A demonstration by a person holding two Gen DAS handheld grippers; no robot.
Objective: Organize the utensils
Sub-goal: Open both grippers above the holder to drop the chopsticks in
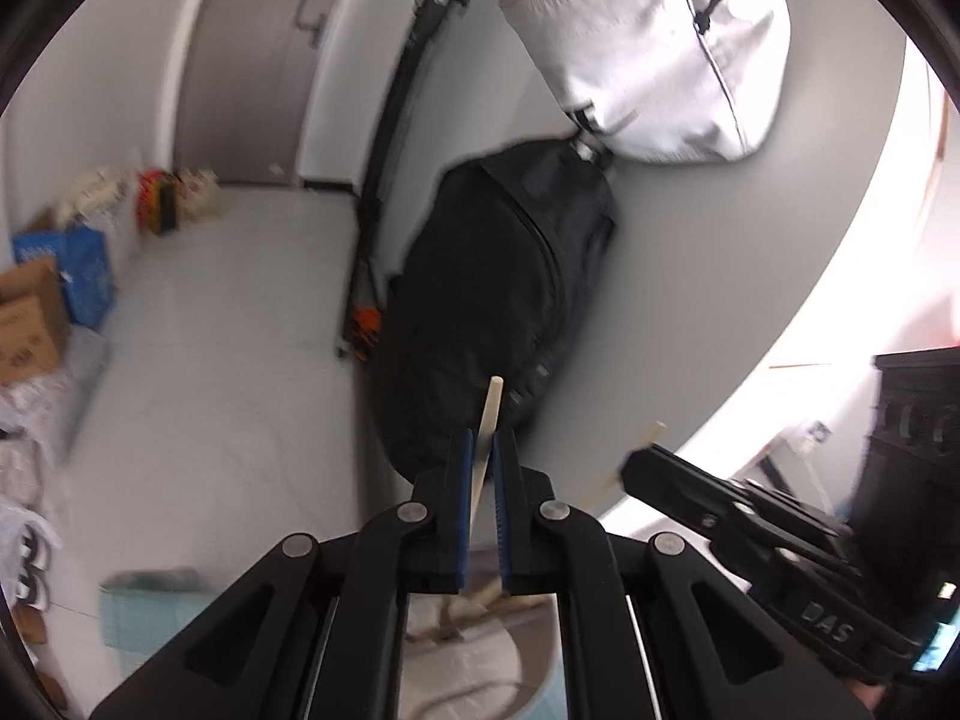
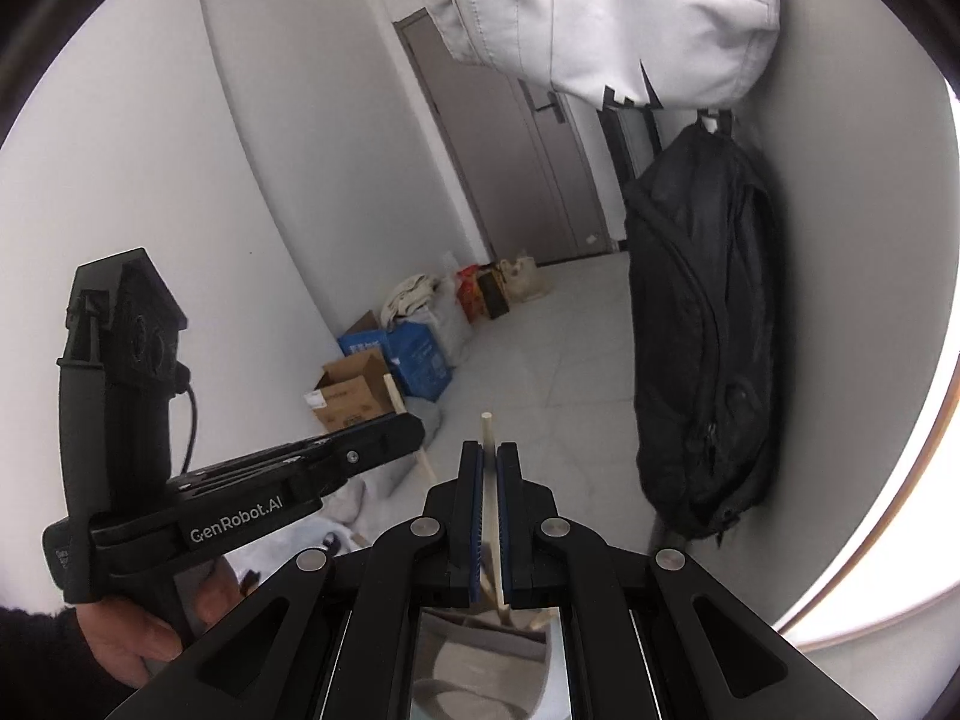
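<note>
1. Chopstick (image 1: 487, 433), pale wood, stands between the blue pads at lower centre of the left wrist view; the left gripper (image 1: 481, 450) has its jaws closed on it, tip poking up past them.
2. A second chopstick (image 2: 490, 480) sits the same way at lower centre of the right wrist view, and the right gripper (image 2: 489, 468) has its jaws closed on that one, nearly upright.
3. Each gripper shows in the other's view: the right gripper at lower right of the left view, the left gripper at centre left of the right view, each with a stick end jutting out. They are near one another, not touching.
4. Below the jaws, at bottom centre of the right view, a grey holder (image 2: 480, 654) seems to hold more sticks; its exact form is hard to tell.
5. My judgement: the step in hand is lowering both sticks into that holder. Do it well by keeping each stick upright, bringing one in at a time, and releasing only once the lower end is inside.
6. Farther out, a black backpack (image 1: 498, 300) and a white bag (image 1: 648, 48) hang on the wall above a tiled floor (image 1: 240, 312).
</note>
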